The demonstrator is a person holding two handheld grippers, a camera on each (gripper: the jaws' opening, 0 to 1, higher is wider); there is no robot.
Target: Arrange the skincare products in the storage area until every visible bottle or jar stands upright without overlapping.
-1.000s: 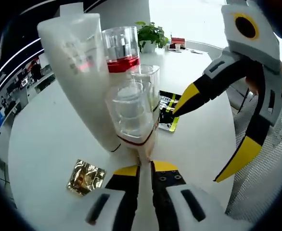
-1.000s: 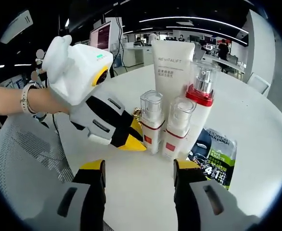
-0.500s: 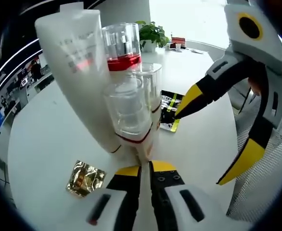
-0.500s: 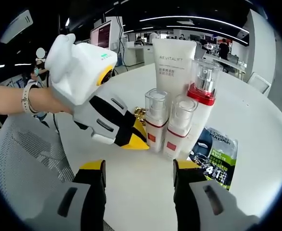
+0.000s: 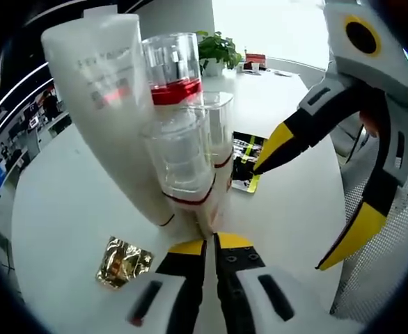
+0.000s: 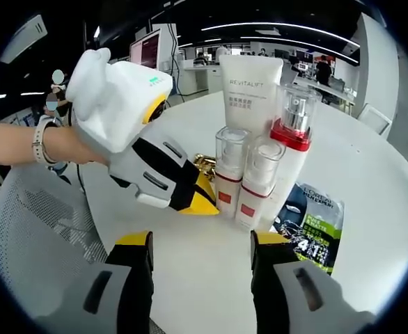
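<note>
Left claw at the bottle's foot

The left gripper (image 5: 209, 245), jaws pressed together on nothing, touched the base of the small clear-capped, red-banded bottle (image 5: 184, 160), upright straight ahead; the right gripper (image 6: 201, 245) stood spread, farther back, the white tube (image 6: 250, 87) behind the cluster.

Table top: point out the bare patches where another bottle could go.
Bare white table lies between the right gripper and the small bottles, and beyond the tall tube. It is crowded where the left gripper meets the bottles and beside the sachet.
</note>
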